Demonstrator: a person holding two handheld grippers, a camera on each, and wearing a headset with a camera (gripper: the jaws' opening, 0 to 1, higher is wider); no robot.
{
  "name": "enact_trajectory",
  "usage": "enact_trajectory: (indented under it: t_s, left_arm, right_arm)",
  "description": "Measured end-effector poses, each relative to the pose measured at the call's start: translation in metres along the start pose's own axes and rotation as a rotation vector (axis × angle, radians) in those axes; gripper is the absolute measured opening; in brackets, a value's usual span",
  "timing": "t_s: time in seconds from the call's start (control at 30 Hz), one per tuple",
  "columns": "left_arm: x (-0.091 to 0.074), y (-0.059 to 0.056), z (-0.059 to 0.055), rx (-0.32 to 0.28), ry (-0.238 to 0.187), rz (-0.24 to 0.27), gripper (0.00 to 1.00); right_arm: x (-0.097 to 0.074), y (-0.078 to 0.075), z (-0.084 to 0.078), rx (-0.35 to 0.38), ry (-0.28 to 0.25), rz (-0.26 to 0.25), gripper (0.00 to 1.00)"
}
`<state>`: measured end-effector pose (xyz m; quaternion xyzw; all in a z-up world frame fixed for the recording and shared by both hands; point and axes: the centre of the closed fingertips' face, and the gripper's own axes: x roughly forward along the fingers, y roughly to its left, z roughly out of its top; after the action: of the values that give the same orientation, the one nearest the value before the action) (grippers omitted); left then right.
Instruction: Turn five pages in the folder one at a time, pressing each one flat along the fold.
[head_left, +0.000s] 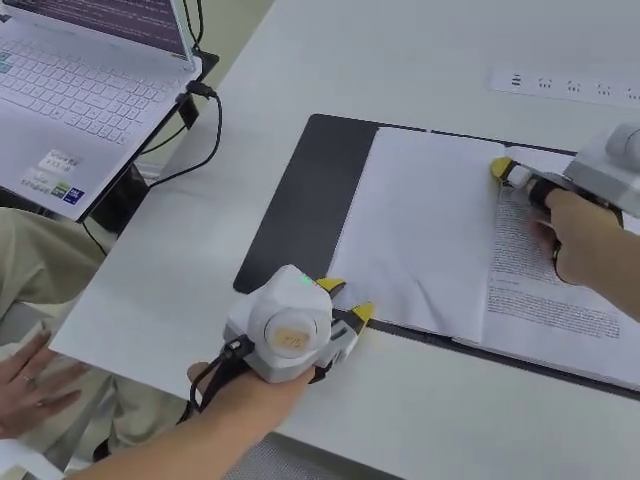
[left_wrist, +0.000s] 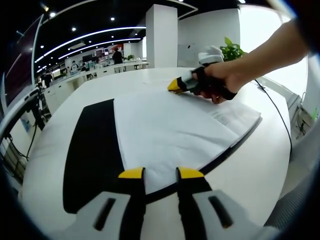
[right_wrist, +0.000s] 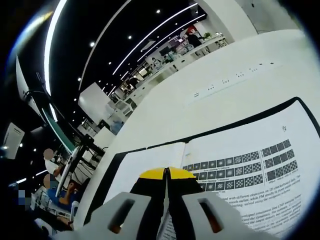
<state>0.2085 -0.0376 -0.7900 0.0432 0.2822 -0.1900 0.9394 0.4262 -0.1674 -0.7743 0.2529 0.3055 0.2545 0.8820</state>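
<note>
One folder (head_left: 300, 200) lies open on the white desk (head_left: 400, 60), with its black cover to the left, a blank turned page (head_left: 420, 230) over it and a printed page (head_left: 550, 290) on the right. The right claw (head_left: 503, 170) is clenched, yellow tips together with nothing visible between them, and it sits at the far end of the fold (head_left: 488, 270). The left claw (head_left: 345, 300) rests at the near edge of the blank page, tips parted and empty. So this looks like the pressing step. To do it well, I'd run the closed tips along the crease toward the near edge with light, even pressure, keeping them on the crease and off the print. The left claw should pin the blank sheet's lower edge so it cannot spring up or skew. Too hard a push could wrinkle thin paper. Now the views: the right gripper view reads the printed page close up, with rows of checkered figures (right_wrist: 240, 165) above text lines, while the head view leaves that print as fine grey lines. The left gripper view, low to the desk, shows how flat the sheets lie and makes the gap between its own tips plain. The head view brings in a laptop (head_left: 80, 90) and its cable (head_left: 205, 130) at the left.
</note>
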Motion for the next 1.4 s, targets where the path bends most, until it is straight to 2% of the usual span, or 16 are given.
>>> enact_trajectory:
  t_s: [0.27,0.6,0.67,0.7,0.83,1.07,1.27,1.4]
  left_arm:
    - [0.000,0.000,0.000,-0.002,-0.001,-0.002,0.23]
    - [-0.001,0.000,0.000,-0.002,0.000,-0.005,0.23]
    - [-0.001,0.000,0.000,-0.002,-0.002,-0.005,0.23]
    - [-0.001,0.000,0.000,0.000,-0.002,-0.005,0.23]
    - [0.000,0.001,-0.001,0.002,-0.004,-0.006,0.23]
    - [0.001,0.001,-0.001,0.004,-0.001,-0.006,0.23]
    - [0.001,0.001,-0.001,0.003,-0.003,-0.005,0.23]
    - [0.001,0.001,-0.001,0.000,-0.004,-0.005,0.23]
  right_arm:
    - [-0.010,0.005,-0.011,-0.044,0.021,0.010,0.00]
    - [-0.038,0.031,-0.031,-0.061,0.025,0.035,0.00]
    - [-0.043,0.036,-0.035,-0.085,0.038,0.041,0.00]
    - [-0.046,0.037,-0.037,-0.120,0.048,0.045,0.00]
    - [-0.054,0.043,-0.044,-0.138,0.064,0.061,0.00]
    - [-0.063,0.048,-0.052,-0.171,0.079,0.087,0.00]
    - [-0.067,0.045,-0.059,-0.182,0.094,0.105,0.00]
    - [-0.072,0.049,-0.070,-0.217,0.123,0.141,0.00]
